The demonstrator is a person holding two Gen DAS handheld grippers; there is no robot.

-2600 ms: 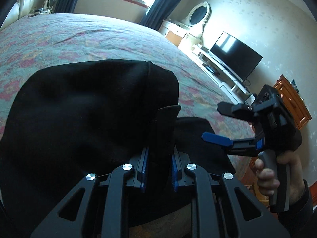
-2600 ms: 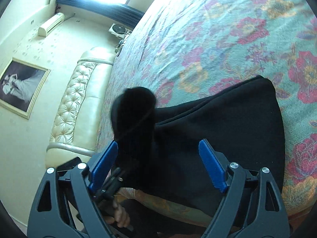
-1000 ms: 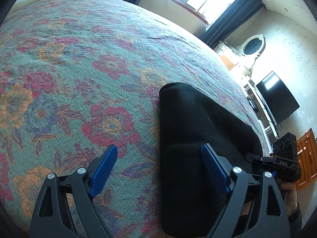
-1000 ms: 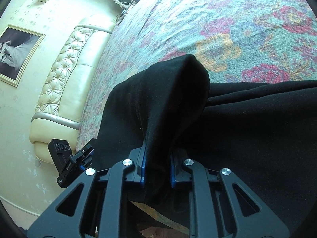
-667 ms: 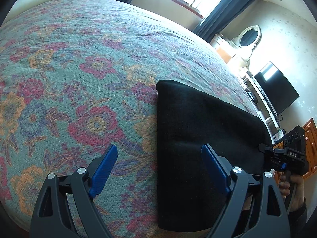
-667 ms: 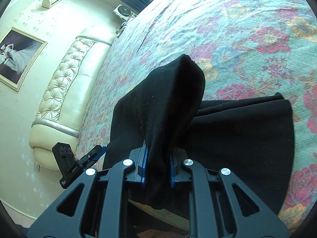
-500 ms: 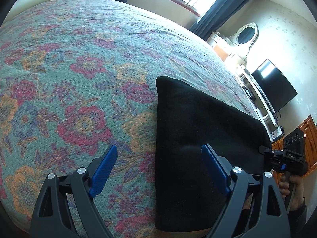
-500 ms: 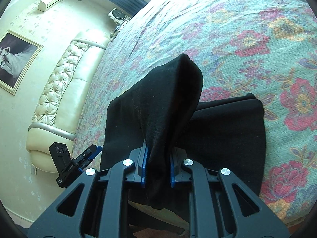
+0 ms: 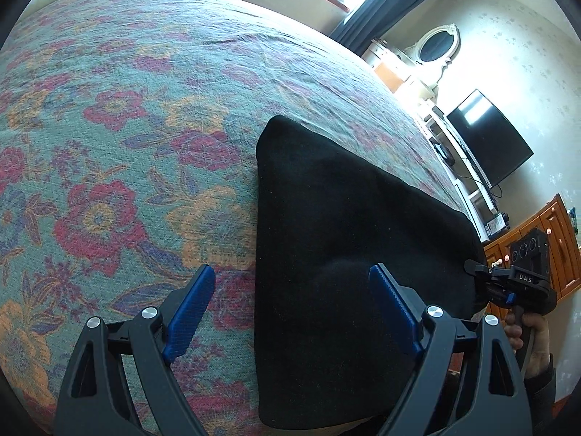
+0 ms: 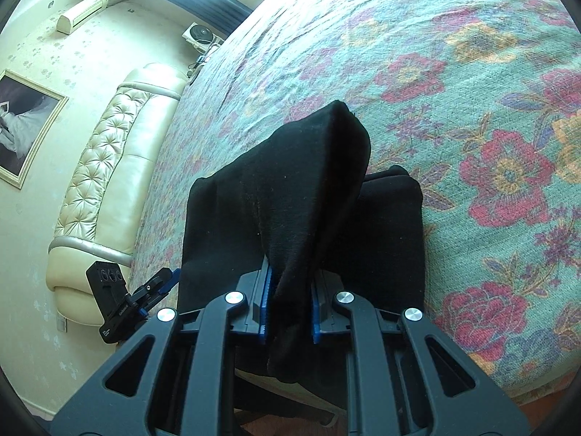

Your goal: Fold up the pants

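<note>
The black pants (image 9: 337,239) lie folded on the flowered bedspread (image 9: 109,138) at the bed's near edge. My left gripper (image 9: 290,305) hovers open above their left edge, blue pads wide apart and holding nothing. My right gripper (image 10: 288,301) is shut on a lifted fold of the pants (image 10: 301,189), which rises in a hump over the flat part (image 10: 392,232). In the left wrist view the right gripper (image 9: 486,278) shows at the pants' right edge, with a hand (image 9: 533,338) on its handle. The left gripper (image 10: 165,283) shows at lower left in the right wrist view.
A cream tufted headboard (image 10: 105,181) runs along the bed's left side. A television (image 9: 490,145), a white dresser with an oval mirror (image 9: 435,47) and a wooden cabinet (image 9: 544,239) stand beyond the bed's right edge. Bedspread (image 10: 490,109) stretches far behind the pants.
The left gripper let go of the pants and opened; the right gripper closed on a fold and has drawn it back toward the bed's near edge, so the flat part looks narrower.
</note>
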